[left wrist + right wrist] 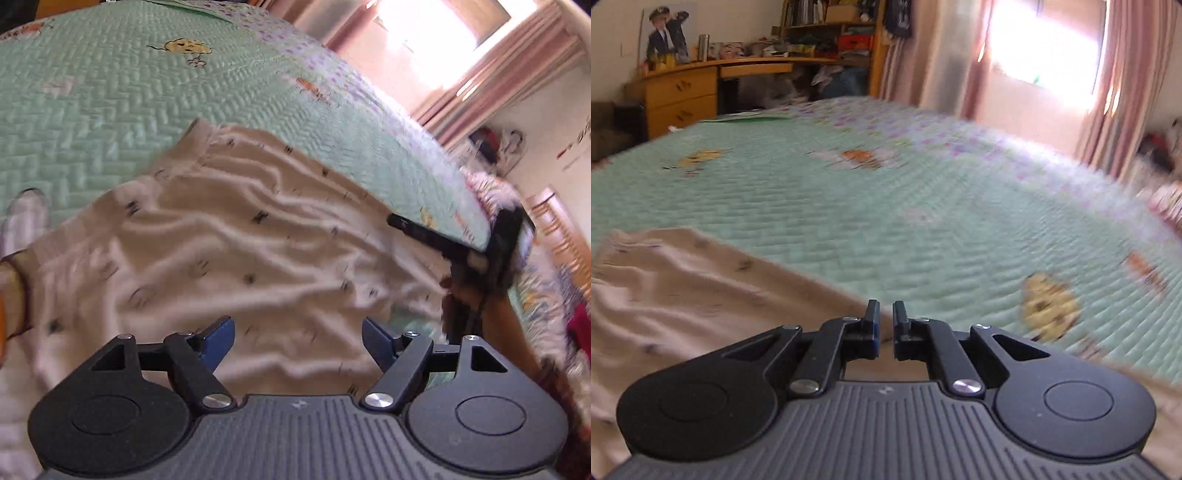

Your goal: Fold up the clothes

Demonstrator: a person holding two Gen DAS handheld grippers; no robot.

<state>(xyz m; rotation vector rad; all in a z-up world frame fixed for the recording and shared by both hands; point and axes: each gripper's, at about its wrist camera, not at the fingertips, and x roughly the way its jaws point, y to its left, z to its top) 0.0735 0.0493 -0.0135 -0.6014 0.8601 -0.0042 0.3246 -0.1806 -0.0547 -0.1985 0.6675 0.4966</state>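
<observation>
The beige garment (236, 236), dotted with small dark marks, is lying rumpled across the near part of the bed (92, 110), on top of the green quilted cover, and its long ridges are running slantwise from one side to the other. The left tongs (298, 338) are hanging wide apart just above the cloth, with nothing between the blue pads (218, 341). The right tongs (883, 325) are standing narrow, the pads almost meeting with a thin slit between them, and they are sitting right at the garment's edge (849, 299); whether any cloth is pinched in there, I cannot tell. In the left view the right tongs are showing as a dark blurred shape at the garment's far right side (424, 232), in a person's hand (469, 295). This cloth is looking thin, soft and light, so I am judging that it is going to sag and crease the moment it is lifted, and slide easily over the quilt. Pinching a corner or a hem is looking the safest, since a grab in the middle is likely to bunch it. How far the folding stands is staying unsettled: the wrinkled spread fits a garment being laid out as well as one halfway through a fold.
</observation>
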